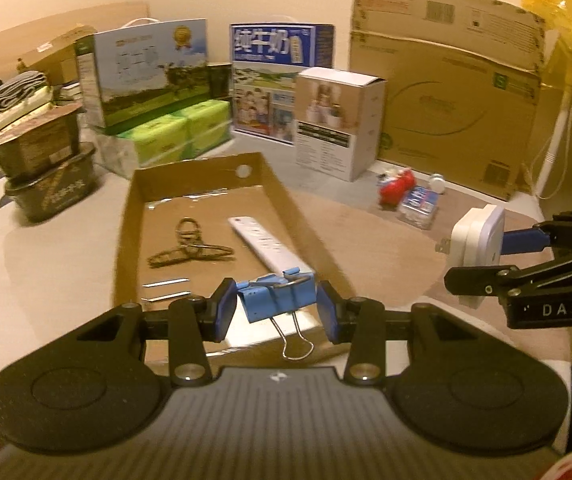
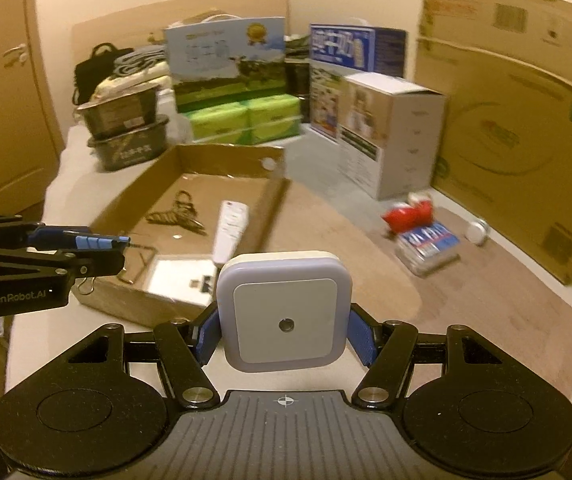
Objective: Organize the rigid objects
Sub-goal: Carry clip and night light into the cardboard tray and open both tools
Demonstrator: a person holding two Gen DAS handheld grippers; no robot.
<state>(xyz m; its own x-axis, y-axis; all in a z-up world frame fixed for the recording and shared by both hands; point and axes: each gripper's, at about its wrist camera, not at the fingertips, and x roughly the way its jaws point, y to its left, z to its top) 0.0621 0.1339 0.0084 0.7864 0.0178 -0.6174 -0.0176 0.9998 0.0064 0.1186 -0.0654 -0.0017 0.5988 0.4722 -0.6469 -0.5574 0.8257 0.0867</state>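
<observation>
My left gripper [image 1: 275,306] is shut on a blue binder clip [image 1: 275,300] and holds it over the near end of an open cardboard tray [image 1: 273,184]. The tray holds a white remote [image 1: 263,246], a wire key ring [image 1: 187,246] and metal strips [image 1: 165,290]. My right gripper [image 2: 283,330] is shut on a white square plug-in night light [image 2: 283,312], to the right of the tray and above the table. In the left wrist view the night light [image 1: 476,236] hangs at the right; in the right wrist view the left gripper [image 2: 101,254] is at the left.
A red toy [image 1: 396,188], a clear box with blue print [image 1: 420,204] and a small white round thing [image 1: 438,182] lie on the brown mat at the right. Cartons, green packs [image 1: 173,132] and dark tubs [image 1: 49,176] stand along the back and left.
</observation>
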